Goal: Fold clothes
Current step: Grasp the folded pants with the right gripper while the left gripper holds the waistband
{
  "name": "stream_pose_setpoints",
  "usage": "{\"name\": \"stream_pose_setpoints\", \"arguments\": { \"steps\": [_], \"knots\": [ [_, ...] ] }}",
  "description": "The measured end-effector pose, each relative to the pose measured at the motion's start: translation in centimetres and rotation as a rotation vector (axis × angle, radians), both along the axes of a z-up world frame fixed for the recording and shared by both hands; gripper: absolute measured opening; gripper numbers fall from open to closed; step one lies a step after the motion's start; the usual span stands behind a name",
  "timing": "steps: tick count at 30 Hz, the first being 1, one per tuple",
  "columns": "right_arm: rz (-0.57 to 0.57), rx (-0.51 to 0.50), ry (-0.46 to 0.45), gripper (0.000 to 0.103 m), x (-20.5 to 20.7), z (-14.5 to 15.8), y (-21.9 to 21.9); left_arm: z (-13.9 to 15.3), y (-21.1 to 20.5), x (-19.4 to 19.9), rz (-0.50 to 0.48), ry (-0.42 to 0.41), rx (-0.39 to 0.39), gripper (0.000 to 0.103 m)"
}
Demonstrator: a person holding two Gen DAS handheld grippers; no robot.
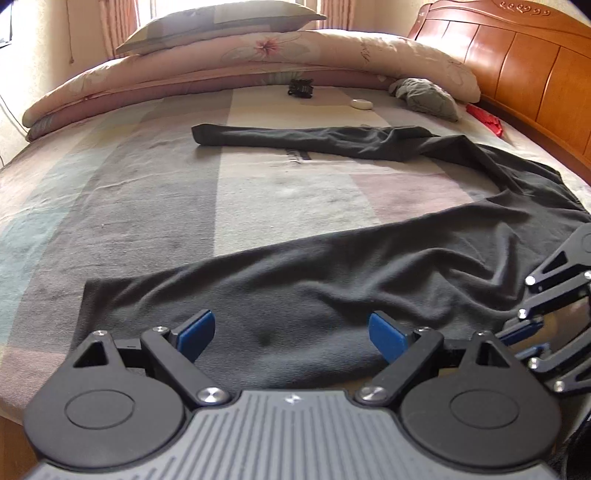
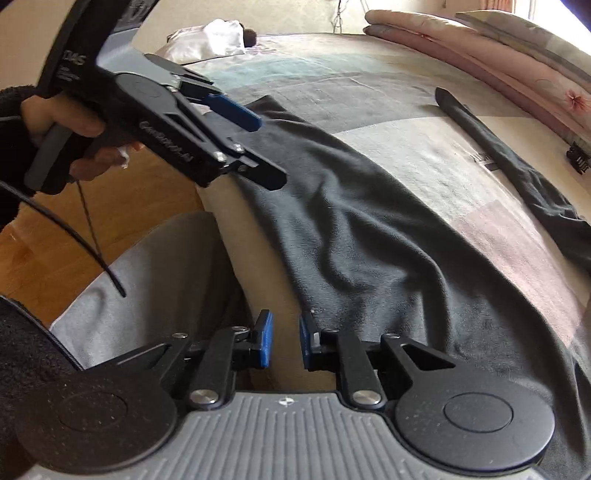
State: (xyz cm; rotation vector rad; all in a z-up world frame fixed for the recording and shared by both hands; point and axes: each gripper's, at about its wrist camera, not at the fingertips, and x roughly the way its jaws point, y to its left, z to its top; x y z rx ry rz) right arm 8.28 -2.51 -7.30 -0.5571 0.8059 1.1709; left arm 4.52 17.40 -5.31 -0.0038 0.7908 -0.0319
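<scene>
Hovering above the near leg of the dark grey trousers (image 1: 332, 266), the left gripper (image 1: 291, 334) has its blue-padded jaws spread wide with nothing between them. The right gripper (image 2: 286, 341) sits at the near edge of the same cloth, its jaws narrowed to a small gap; the trouser edge lies just beside the right pad, and whether it is pinched cannot be told. A hand (image 2: 70, 125) in a dark fleecy sleeve grasps the left gripper's handle, where white lettering shows but is too blurred to read.

The trousers lie spread across the pastel checked bedsheet (image 1: 147, 192), one leg running along the near edge, the other stretching away toward the folded pink floral quilt (image 1: 258, 55). A small label on the far leg carries writing too small to make out. Beyond it rest a black hair clip (image 1: 300, 88), a small white oval object (image 1: 362, 104), a crumpled grey-green cloth (image 1: 428, 98) and a red item (image 1: 485, 118) beside the orange wooden headboard (image 1: 517, 51). A grey-patterned pillow (image 1: 221, 26) tops the quilt.
</scene>
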Motion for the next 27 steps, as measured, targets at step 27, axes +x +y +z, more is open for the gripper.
{"name": "stream_pose_setpoints", "arguments": {
  "steps": [27],
  "knots": [
    [0.018,0.013,0.110,0.002,1.6,0.8,-0.8,-0.3,-1.6,-0.4,-0.099,0.039,0.013,0.091]
  ]
}}
